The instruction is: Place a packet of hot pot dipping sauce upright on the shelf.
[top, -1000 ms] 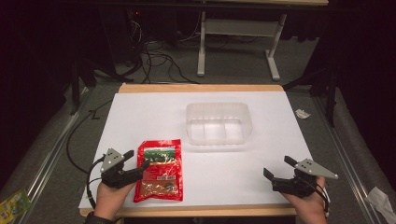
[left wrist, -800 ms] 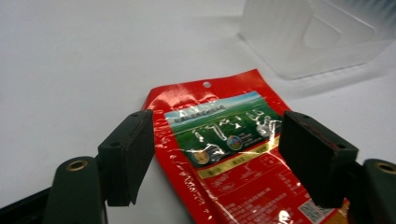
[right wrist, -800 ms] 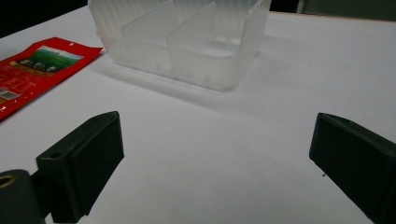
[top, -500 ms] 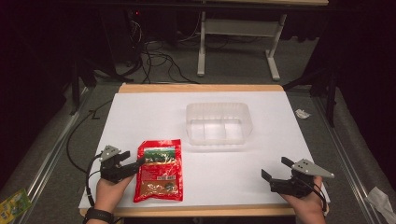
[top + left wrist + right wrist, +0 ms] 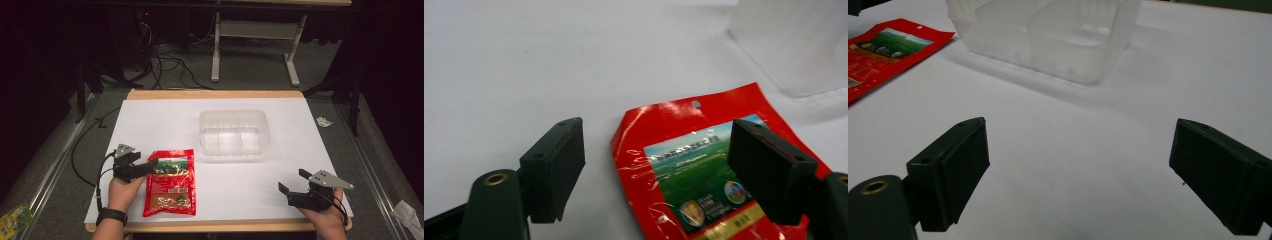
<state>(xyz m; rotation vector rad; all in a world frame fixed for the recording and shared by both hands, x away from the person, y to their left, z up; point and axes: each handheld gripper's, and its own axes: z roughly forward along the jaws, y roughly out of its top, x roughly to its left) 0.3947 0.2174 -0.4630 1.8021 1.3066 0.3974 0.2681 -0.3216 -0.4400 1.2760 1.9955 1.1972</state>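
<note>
My left hand-held gripper sits low over the white tabletop near its front left corner, jaws spread wide. In the left gripper view one jaw stands over bare tabletop and the other over the red snack pouch, so the pouch's top left corner falls in the gap between them; I cannot tell whether either jaw touches the foil. The red snack pouch lies flat, its hang hole at the end away from me, a green landscape label below it, and the rest of the packet stretches back toward me alongside my left hand. A black watch is on that wrist.

My right hand-held gripper rests at the front right of the tabletop, well apart from the pouch, with its grey plate on top. Its jaws are also wide apart and hold nothing; between them in the right gripper view is only white surface.

Beyond and to the left of the right hand-held gripper stands a clear plastic container, upright, with dividers splitting its inside into compartments. It is ahead and to the right of my left hand-held gripper, just past the pouch's far end but not touching it. In the right gripper view the pouch shows at the upper left, beside the container.
</note>
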